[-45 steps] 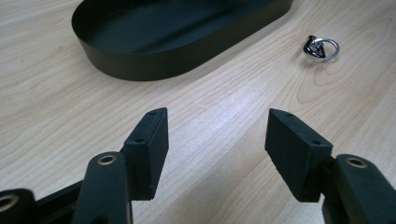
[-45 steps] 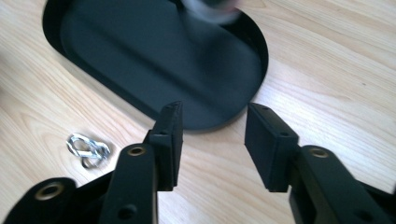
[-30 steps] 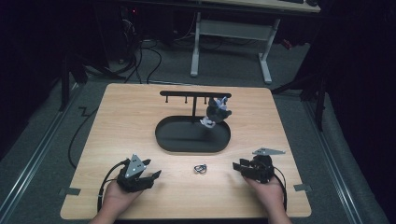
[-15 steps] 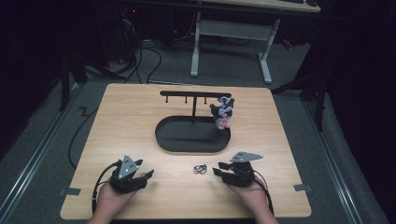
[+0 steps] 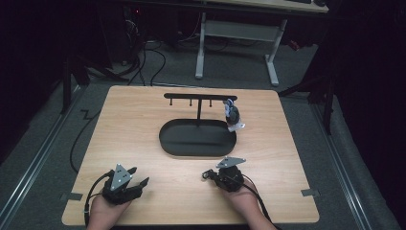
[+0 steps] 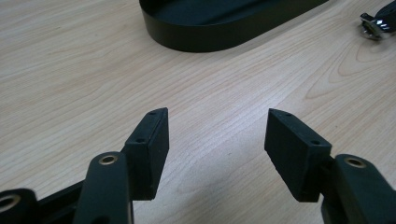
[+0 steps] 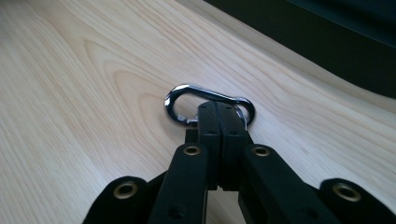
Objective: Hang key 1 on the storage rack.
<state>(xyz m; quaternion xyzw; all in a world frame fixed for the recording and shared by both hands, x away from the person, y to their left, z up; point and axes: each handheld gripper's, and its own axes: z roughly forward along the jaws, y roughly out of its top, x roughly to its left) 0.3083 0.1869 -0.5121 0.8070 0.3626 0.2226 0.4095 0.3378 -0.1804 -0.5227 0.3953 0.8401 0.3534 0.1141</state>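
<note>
Here, at the near left of the wooden table (image 5: 134, 129), the left gripper (image 5: 138, 176) lies low in the person's left hand (image 5: 103, 213), its jaws standing wide apart with only bare wood between them; the left gripper view shows both black pads (image 6: 154, 140) clear of everything. No writing or brand mark can be read on the gripper, its grey plate or the table.

Toward the middle of the table sits a black oval tray (image 5: 197, 139), with a thin post rising from its far edge to a black rack (image 5: 198, 96) whose crossbar carries short pegs. At the right end of that bar hangs a small bundle of keyrings (image 5: 232, 115), too small to read any label on it.

Just in front of the tray, near the table's front edge, the right gripper (image 5: 208, 175) is held in the right hand (image 5: 242, 196). Its jaws have just been closing and now meet on a silver carabiner clip (image 7: 187, 93) that lies flat on the wood; the pads pinch the near side of its loop, and the rest of the loop shows beyond the tips. The same clip glints at the upper right corner of the left gripper view, apart from the tray. The clip bears no legible marking.
</note>
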